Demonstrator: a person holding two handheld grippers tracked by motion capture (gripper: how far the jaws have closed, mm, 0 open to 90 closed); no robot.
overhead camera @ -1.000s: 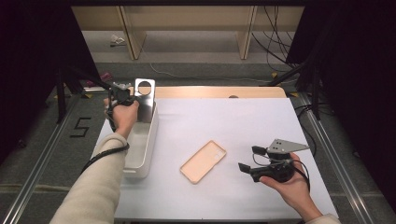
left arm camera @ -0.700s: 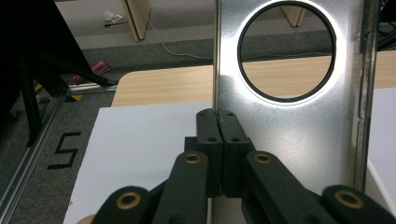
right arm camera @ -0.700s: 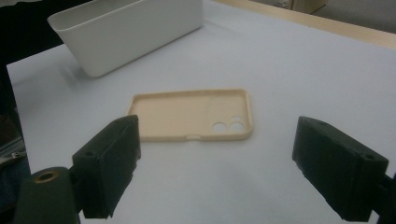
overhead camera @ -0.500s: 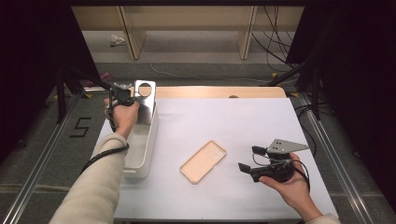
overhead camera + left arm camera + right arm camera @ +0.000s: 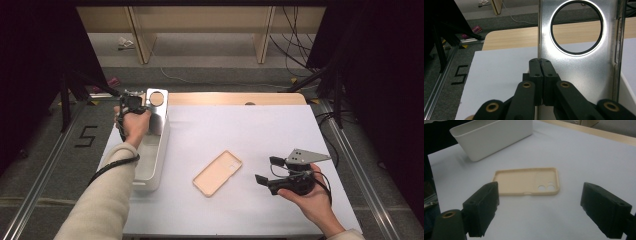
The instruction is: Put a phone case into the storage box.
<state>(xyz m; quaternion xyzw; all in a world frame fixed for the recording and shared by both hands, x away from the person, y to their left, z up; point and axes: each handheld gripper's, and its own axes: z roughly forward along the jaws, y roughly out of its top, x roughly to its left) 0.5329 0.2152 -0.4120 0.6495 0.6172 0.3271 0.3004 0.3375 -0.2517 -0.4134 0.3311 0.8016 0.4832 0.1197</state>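
Note:
A shiny metal plate (image 5: 157,109) with a round hole stands upright at the far end of a long white bin (image 5: 150,165). My left gripper (image 5: 131,102) is shut on the plate's thin left edge. In the left gripper view the two jaws (image 5: 540,61) are pressed together on the sheet edge of the plate (image 5: 584,72). A beige phone case (image 5: 217,173) lies hollow side up in the middle of the white mat. My right gripper (image 5: 266,170) stands open to the right of it, pointing at the case (image 5: 524,181), with nothing between the pads (image 5: 546,207).
The white mat (image 5: 240,135) covers a wooden table whose far edge (image 5: 235,98) shows. The bin (image 5: 491,137) lies along the mat's left side. Metal rails run along both table sides, and cables lie on the floor beyond.

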